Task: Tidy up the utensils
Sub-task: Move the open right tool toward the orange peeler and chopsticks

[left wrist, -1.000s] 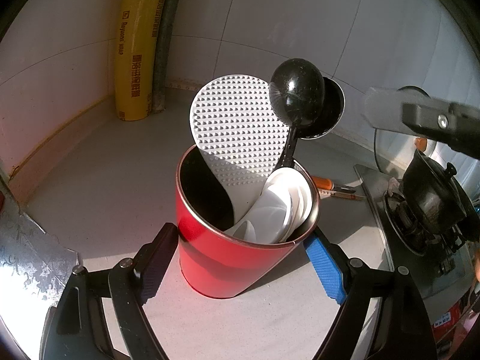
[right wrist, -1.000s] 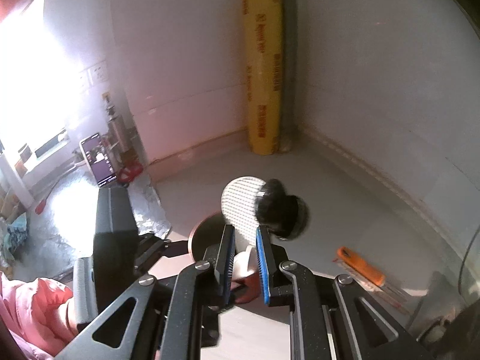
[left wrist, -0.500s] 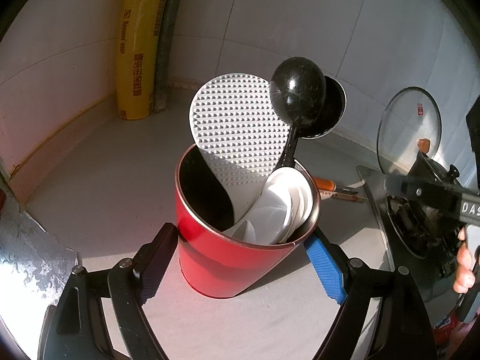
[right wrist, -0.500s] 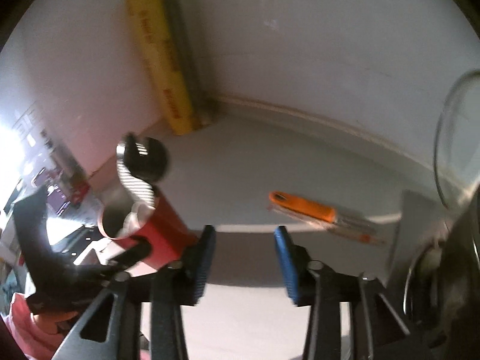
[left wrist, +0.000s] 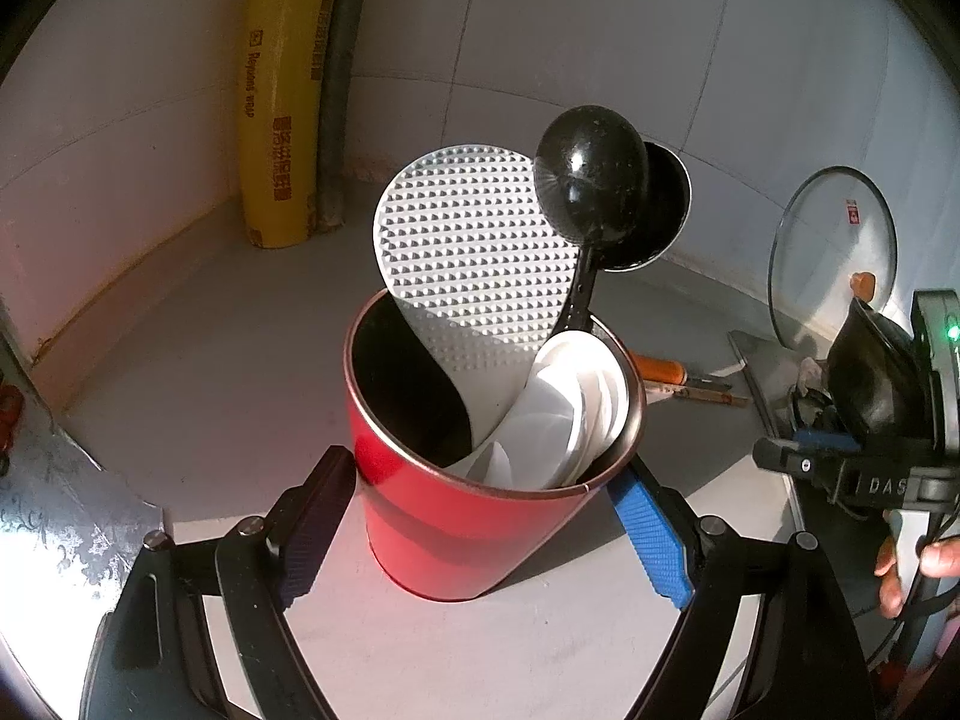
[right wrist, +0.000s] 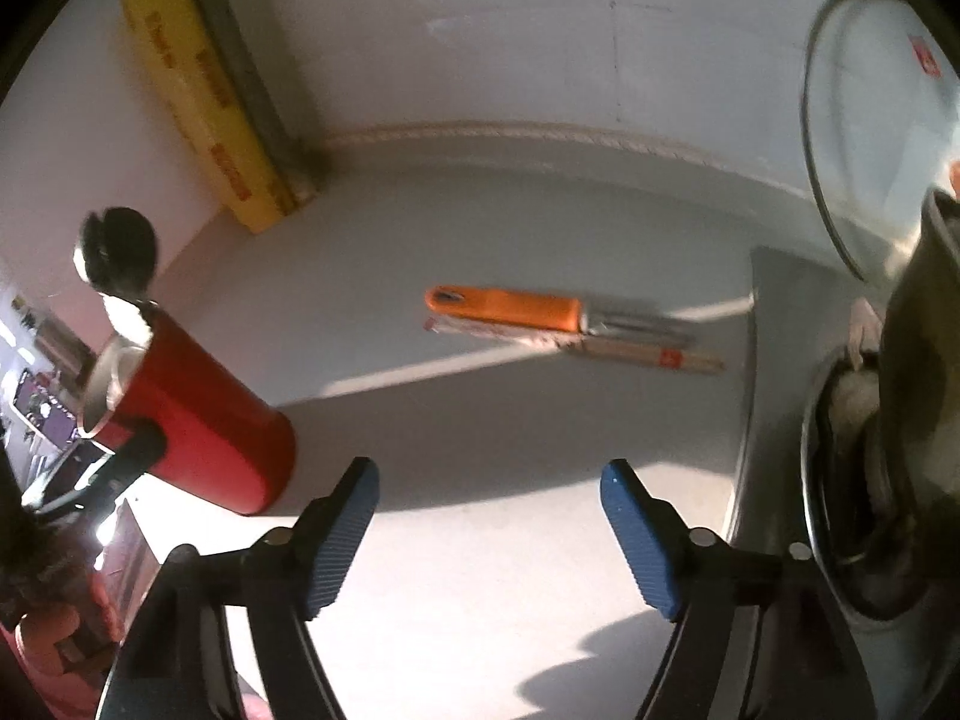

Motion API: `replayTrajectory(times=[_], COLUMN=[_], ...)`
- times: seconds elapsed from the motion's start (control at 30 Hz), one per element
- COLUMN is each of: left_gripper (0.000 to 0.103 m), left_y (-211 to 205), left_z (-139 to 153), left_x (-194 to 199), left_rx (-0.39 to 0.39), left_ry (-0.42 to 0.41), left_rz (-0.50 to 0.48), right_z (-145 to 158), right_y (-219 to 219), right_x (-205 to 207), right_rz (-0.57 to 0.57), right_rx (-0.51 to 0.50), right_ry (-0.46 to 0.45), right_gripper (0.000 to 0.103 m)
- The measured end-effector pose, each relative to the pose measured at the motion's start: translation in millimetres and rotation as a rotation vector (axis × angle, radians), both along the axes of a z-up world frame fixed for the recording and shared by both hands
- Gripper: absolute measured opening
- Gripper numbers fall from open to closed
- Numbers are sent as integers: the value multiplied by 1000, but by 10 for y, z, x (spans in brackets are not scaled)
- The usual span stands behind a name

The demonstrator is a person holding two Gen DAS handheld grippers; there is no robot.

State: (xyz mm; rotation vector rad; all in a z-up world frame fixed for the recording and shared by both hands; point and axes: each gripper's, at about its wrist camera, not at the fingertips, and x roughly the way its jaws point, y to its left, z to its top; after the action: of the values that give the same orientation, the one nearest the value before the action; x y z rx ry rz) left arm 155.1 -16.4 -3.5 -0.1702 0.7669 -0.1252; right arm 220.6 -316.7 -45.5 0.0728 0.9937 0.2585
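The left gripper (left wrist: 486, 516) clamps a glossy red cup (left wrist: 474, 516) holding a dimpled white paddle (left wrist: 474, 264), black ladle (left wrist: 591, 180) and white spoons (left wrist: 564, 420). The right gripper (right wrist: 489, 531), jaws just widened and empty, faces an orange-handled knife (right wrist: 510, 309) at twelve o'clock.

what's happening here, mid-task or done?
Mid-task. The left gripper is clamped on the red cup, which already holds a white dimpled paddle, a black ladle and white spoons. The right gripper holds nothing; its jaws have just been opening, and it points at the orange-handled utensil lying on the grey counter beside chopsticks. That one looks like the next pick.
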Motion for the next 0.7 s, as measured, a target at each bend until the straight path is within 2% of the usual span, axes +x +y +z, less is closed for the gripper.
replayTrajectory(times=[0.13,0.5,0.7], left_gripper=[86,86,86], left_y=[29,133,119], left_z=[-3,2,-13], left_x=[-8,-9,4], left_rx=[-2,-13,-2], left_ry=[0,8,0], left_rz=[8,11,20], right_z=[-36,-113,-164], right_y=[-33,-78,-114], right_x=[-19,45,213], right_rz=[-4,-28,-43], right_rx=[-9,11,35], right_ry=[2,-20,3], right_gripper=[103,103,103])
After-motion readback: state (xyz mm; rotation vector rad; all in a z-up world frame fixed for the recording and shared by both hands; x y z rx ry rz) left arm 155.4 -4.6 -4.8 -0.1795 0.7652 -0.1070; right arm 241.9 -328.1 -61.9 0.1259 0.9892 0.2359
